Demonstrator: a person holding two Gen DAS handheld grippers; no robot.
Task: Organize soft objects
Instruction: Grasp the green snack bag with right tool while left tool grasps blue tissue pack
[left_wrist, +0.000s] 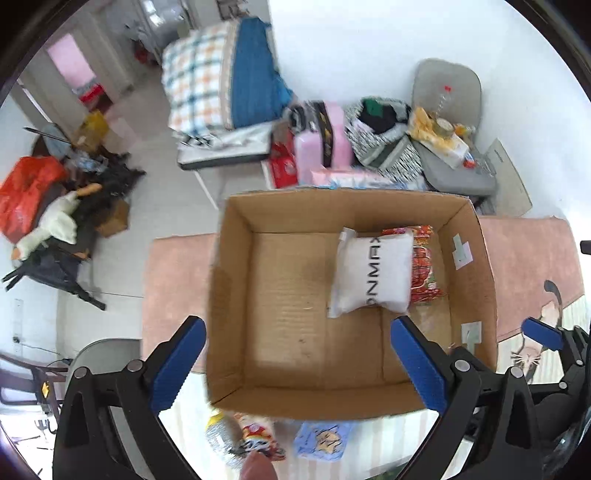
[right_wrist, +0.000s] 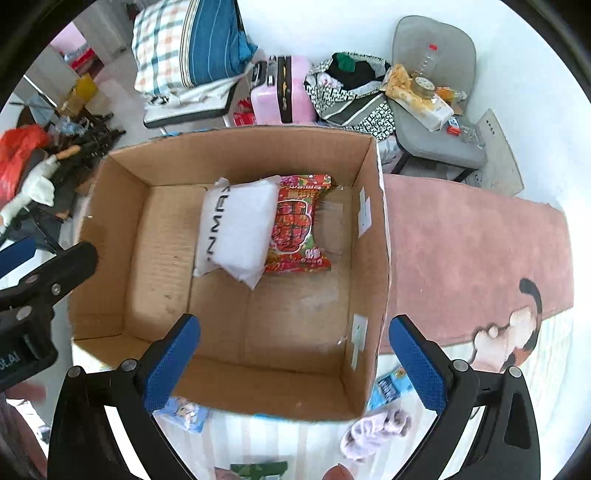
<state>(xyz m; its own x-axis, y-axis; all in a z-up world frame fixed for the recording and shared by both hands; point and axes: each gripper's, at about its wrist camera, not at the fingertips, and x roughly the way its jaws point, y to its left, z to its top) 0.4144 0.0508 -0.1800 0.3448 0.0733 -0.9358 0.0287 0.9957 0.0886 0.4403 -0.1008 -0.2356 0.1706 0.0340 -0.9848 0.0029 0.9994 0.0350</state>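
1. Soft packs inside the open brown cardboard box (right_wrist: 369, 236): two. One white puffy pack with black lettering (right_wrist: 236, 225) and one red printed snack-style packet (right_wrist: 297, 225), side by side against the box's far wall, the white one overlapping the red one's edge.
2. Outside the box, along its near wall on the striped cloth, I count roughly five more soft bits: a light blue cartoon-print pack (left_wrist: 323, 439), a silver-and-red printed pouch (left_wrist: 243, 439), a lavender crumpled fabric piece (right_wrist: 376, 428), a blue-and-white small pack (right_wrist: 391, 387), plus a green-edged item (right_wrist: 258, 470) cut off at the frame bottom.
3. Left gripper (left_wrist: 297, 365): blue-padded fingers spread wide, nothing between them, hovering over the box's near wall. Not touching anything I can see.
4. Right gripper (right_wrist: 295, 363): same deal, fingers wide apart and empty, above the box's near right corner.
5. Hard to make out: the white pack's lettering is partly folded under, and the pouch near the box's front is blurry. Pink rug (right_wrist: 472, 251) runs out to the right of the box.
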